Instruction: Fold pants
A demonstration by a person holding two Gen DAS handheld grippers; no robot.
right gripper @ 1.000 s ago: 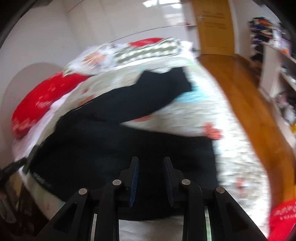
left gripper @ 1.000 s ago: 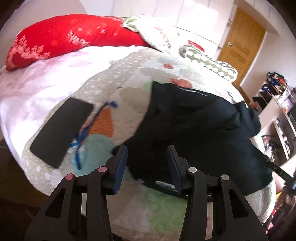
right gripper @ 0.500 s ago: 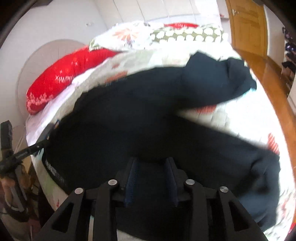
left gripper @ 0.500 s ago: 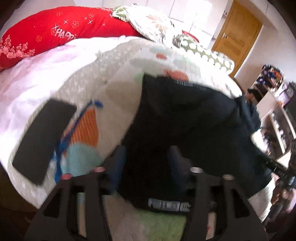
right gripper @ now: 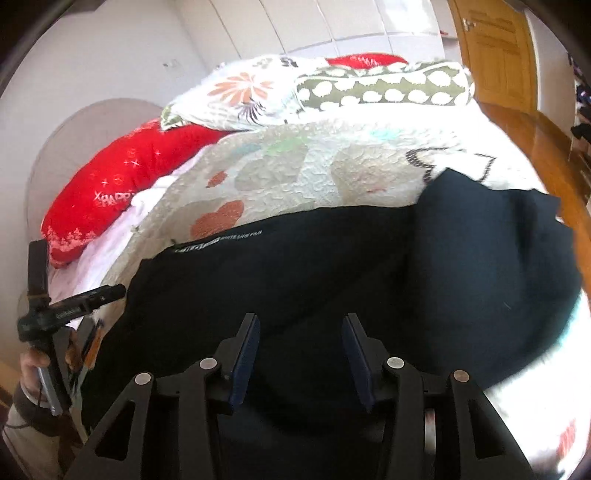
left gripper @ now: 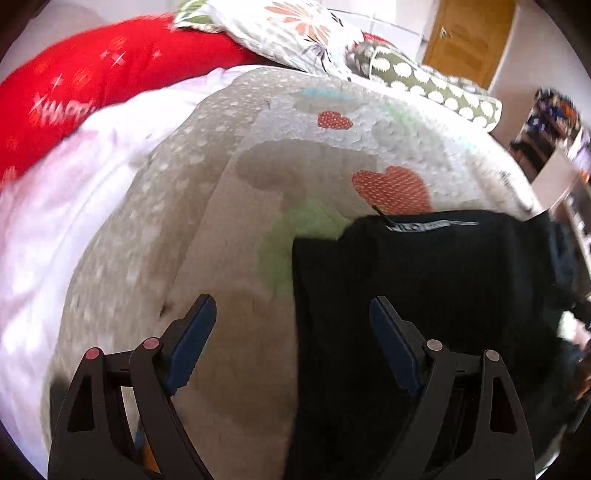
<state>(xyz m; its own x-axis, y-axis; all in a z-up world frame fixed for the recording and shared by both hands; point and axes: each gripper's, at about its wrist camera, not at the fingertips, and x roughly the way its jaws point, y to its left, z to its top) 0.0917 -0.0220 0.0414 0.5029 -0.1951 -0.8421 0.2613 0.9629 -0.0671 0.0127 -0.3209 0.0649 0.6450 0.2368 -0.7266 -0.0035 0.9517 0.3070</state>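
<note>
Black pants (left gripper: 424, 295) lie folded over on a patterned quilt (left gripper: 229, 229), with a printed waistband strip along the far edge. In the right wrist view the pants (right gripper: 332, 277) spread across the bed, bunched thicker at the right. My left gripper (left gripper: 291, 325) is open and empty, straddling the pants' left edge: left finger over quilt, right finger over cloth. My right gripper (right gripper: 299, 347) is open and empty, low over the pants' near part. The left gripper also shows at the left of the right wrist view (right gripper: 74, 302).
A red pillow (left gripper: 92, 81), a floral pillow (left gripper: 288, 33) and a green spotted pillow (left gripper: 432, 81) lie at the bed's head. A wooden door (right gripper: 495, 51) and wooden floor (right gripper: 546, 140) are at the right. Shelves (left gripper: 561, 155) stand by the bed's far side.
Both grippers have opened wide and let go of the cloth. The pants now lie folded over, with the waistband strip at the far edge. The left gripper moved forward; the black phone is out of view.
</note>
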